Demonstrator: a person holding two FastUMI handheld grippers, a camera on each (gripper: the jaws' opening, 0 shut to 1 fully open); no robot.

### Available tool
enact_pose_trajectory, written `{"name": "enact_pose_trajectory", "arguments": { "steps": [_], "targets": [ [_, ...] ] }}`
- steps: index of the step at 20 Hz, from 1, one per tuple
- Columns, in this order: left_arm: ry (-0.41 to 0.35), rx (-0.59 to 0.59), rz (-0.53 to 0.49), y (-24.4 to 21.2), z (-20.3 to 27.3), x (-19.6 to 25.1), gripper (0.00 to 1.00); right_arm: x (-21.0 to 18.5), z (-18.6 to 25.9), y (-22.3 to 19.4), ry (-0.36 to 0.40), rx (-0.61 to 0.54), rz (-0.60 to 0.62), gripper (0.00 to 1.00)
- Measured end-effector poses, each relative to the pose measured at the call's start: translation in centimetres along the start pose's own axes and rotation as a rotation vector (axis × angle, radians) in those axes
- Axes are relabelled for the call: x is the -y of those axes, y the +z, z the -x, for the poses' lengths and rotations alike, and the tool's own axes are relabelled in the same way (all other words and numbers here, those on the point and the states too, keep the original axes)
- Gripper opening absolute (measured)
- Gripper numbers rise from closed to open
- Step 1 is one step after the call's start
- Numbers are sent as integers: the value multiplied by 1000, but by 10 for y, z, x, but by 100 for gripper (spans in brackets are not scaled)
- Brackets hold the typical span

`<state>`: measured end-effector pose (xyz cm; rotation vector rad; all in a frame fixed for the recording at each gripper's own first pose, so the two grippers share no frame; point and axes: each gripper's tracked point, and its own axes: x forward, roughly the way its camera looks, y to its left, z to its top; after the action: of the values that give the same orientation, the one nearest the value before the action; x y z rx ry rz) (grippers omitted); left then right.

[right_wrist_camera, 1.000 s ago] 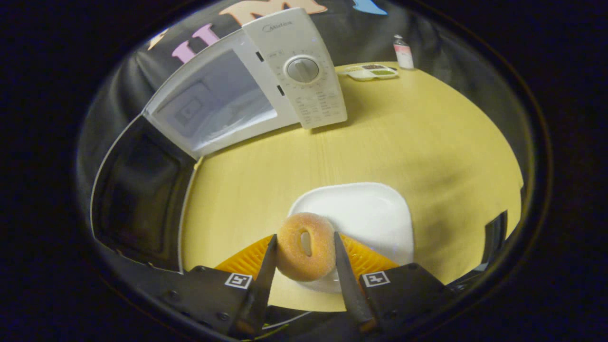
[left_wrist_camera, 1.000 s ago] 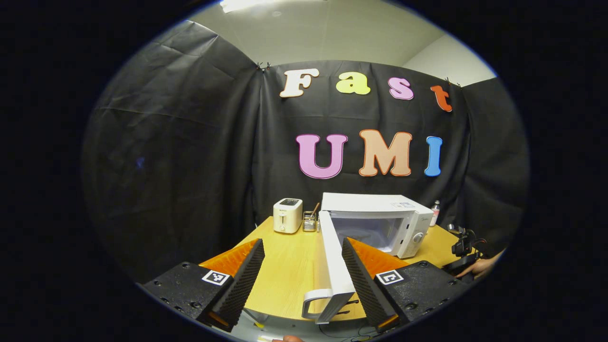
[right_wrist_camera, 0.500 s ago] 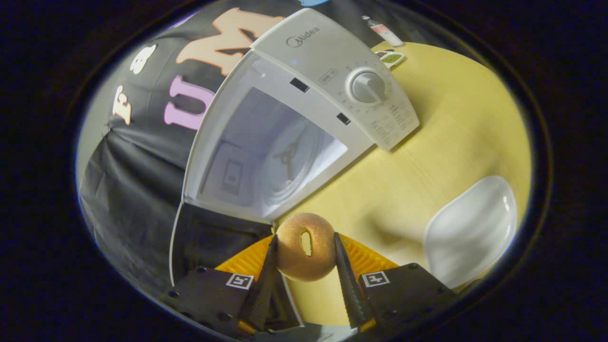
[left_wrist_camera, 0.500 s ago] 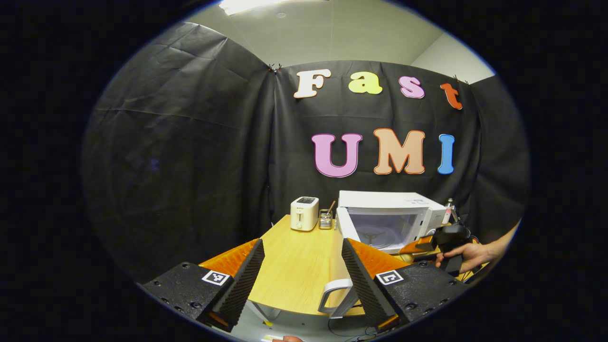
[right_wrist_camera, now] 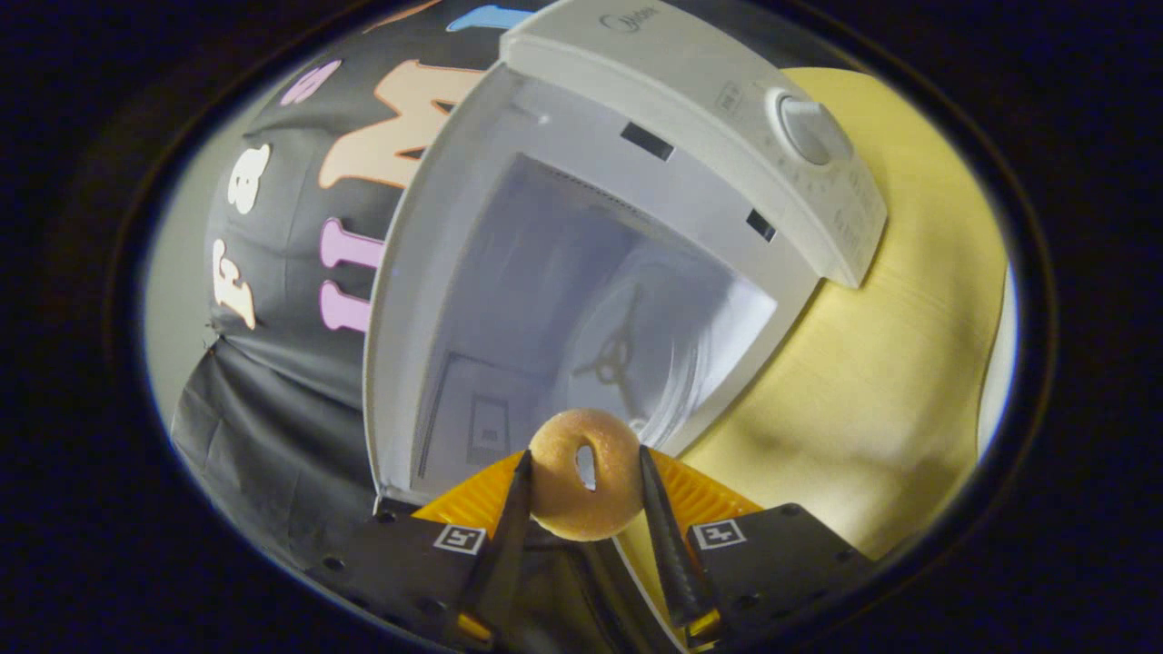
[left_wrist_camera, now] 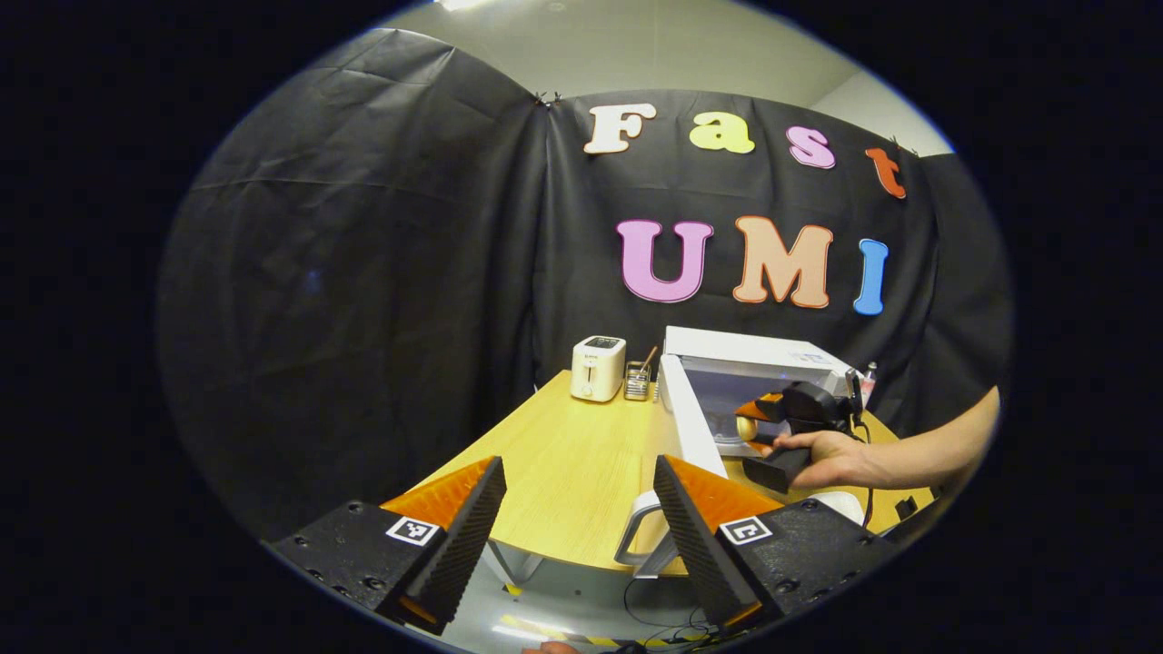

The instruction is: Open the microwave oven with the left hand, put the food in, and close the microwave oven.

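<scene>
In the last second the right claw (right_wrist_camera: pixel 579 477) has carried the doughnut (right_wrist_camera: pixel 585 484) off its plate and up to the mouth of the microwave (right_wrist_camera: pixel 636 236). The plate has dropped out of the right gripper view, where the open cavity now spreads across the centre and upper half of the frame. The doughnut sits at lower centre, clamped between the two fingers and just in front of the cavity's lower edge. So the door step looks done and the food is on the point of going in; setting it down inside and closing the door remain.

In the left gripper view the right claw (left_wrist_camera: pixel 772 413) shows at centre right, held by a hand (left_wrist_camera: pixel 831 457) whose forearm reaches in from the right edge. It is level with the microwave (left_wrist_camera: pixel 745 381) opening. The door (left_wrist_camera: pixel 690 427) stands swung out toward the camera, its handle (left_wrist_camera: pixel 641 540) low in the frame beside the left claw (left_wrist_camera: pixel 580 522). The left claw's fingers are spread apart, grip nothing and hang back over the near edge of the counter (left_wrist_camera: pixel 563 463).
</scene>
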<state>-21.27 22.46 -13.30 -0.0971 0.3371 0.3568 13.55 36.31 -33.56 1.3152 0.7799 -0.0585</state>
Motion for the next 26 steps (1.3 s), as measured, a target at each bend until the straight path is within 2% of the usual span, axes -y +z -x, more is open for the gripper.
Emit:
{"name": "enact_pose_trajectory", "arguments": {
  "steps": [1,2,3,4,11,12,13,14,16,17,19,21,26],
  "targets": [
    [4,-13,-16,-2,-1,-1,96,0,-9,5,0,20,-1,64],
    [6,-17,-28,-1,-1,-1,96,2,-18,7,-1,33,0,67],
    [6,-26,-34,-1,-2,0,96,1,-23,8,-10,44,-2,64],
    [5,-33,-33,-2,-3,2,96,2,-28,10,-15,57,-12,67],
    [28,-42,-6,-3,-11,4,94,1,-61,16,-46,129,-27,68],
    [37,-46,0,-4,-10,1,96,1,-64,17,-48,137,-27,67],
    [48,-49,6,-6,-10,-2,96,3,-65,14,-51,137,-28,60],
    [61,-53,11,-7,-9,-5,94,4,-65,11,-53,129,-29,60],
    [78,-55,26,-9,-8,-10,96,1,-70,11,-53,135,-33,60],
    [83,-52,33,-8,-7,-11,94,1,-70,11,-54,136,-31,63],
    [86,-49,34,-8,-7,-10,96,3,-71,14,-77,147,-28,66],
    [85,-37,29,-6,-6,-9,96,3,-69,17,-97,153,-36,80],
    [101,-27,48,-7,1,-12,97,-4,-65,23,-88,161,-42,80]
  ]
}}
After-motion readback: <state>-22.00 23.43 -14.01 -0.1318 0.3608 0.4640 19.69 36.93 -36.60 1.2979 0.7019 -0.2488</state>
